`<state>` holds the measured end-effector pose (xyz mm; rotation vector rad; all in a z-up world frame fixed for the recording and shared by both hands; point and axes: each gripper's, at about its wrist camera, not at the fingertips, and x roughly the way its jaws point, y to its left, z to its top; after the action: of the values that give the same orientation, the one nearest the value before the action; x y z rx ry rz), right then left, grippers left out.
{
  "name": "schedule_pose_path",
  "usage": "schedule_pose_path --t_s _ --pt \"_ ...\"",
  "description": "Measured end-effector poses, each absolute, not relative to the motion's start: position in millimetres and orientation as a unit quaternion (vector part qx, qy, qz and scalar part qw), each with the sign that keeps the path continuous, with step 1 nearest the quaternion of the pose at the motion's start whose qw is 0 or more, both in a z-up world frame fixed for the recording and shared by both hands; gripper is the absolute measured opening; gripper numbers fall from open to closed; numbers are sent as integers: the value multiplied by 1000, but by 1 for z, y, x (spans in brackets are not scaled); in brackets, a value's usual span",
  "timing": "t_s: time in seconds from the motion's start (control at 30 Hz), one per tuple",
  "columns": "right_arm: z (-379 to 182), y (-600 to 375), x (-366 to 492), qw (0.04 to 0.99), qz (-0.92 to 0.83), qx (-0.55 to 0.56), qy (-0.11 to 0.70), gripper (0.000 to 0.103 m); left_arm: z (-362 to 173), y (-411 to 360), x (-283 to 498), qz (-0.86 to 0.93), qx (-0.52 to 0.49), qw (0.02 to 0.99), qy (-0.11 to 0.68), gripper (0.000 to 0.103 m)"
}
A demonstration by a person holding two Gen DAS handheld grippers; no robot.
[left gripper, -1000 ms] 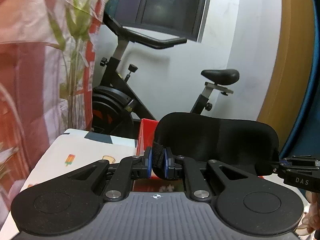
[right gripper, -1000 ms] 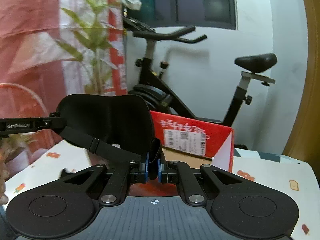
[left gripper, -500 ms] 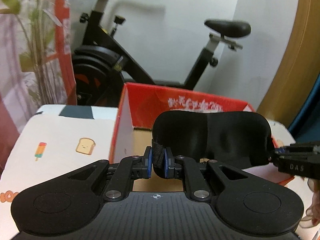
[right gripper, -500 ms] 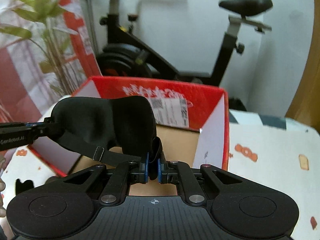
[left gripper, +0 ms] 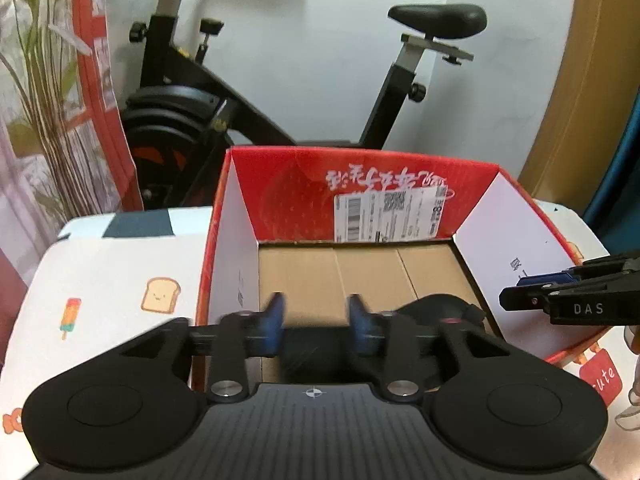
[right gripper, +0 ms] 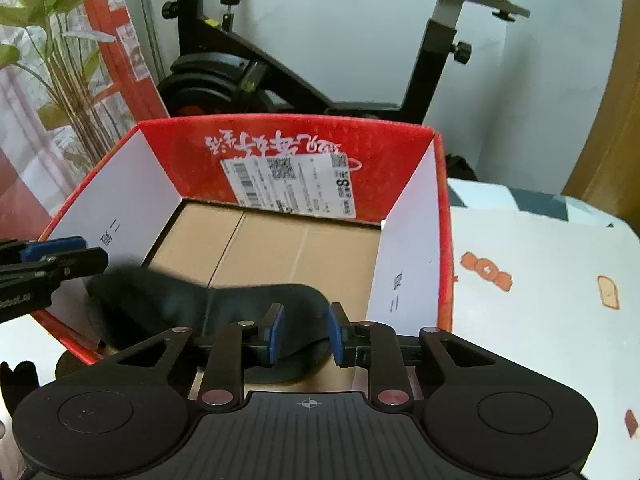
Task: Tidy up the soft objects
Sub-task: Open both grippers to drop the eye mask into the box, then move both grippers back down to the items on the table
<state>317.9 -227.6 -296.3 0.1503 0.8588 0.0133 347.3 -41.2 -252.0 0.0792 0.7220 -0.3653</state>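
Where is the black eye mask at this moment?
The black eye mask is inside the red box, low over its cardboard floor, at the near side in both wrist views, between the opening left gripper and right gripper.

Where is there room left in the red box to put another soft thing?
The far brown floor by the labelled back wall is bare. The near end is crowded: the black sleep mask lies there below the opening right tool.

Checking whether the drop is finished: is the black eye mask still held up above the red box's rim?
No: in the right wrist view the black eye mask lies low inside the red box, on its cardboard floor.
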Motion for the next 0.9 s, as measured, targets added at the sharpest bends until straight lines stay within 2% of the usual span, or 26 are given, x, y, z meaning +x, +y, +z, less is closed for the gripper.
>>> schedule_pose_path --t_s 0.03,0.1,0.17,0.23,0.3,0.37,0.4,0.6,0.9 --pt "-294 -228 315 910 6 74 409 32 -250 -41 344 -177 39 921 345 55" --pt "-288 -228 309 918 5 74 390 55 -243 -40 336 -178 39 926 330 63" --pt "-281 -225 299 927 1 69 368 67 -235 -37 326 -180 34 931 315 73" --pt "-275 -222 288 934 3 66 350 76 -227 -32 315 -179 21 937 300 94" --pt "-269 -221 276 940 4 70 335 93 -217 -25 303 -184 9 942 281 100" --pt "-265 -219 264 945 -1 75 320 100 -210 -21 292 -183 11 945 270 103" --pt "-263 -218 258 947 -2 78 313 103 -207 -18 287 -181 14 947 265 103" --pt "-256 -208 219 957 3 90 276 103 -201 0 258 -181 18 950 253 103" --pt "-269 -180 162 964 16 89 249 103 -218 35 222 -172 -2 947 270 103"
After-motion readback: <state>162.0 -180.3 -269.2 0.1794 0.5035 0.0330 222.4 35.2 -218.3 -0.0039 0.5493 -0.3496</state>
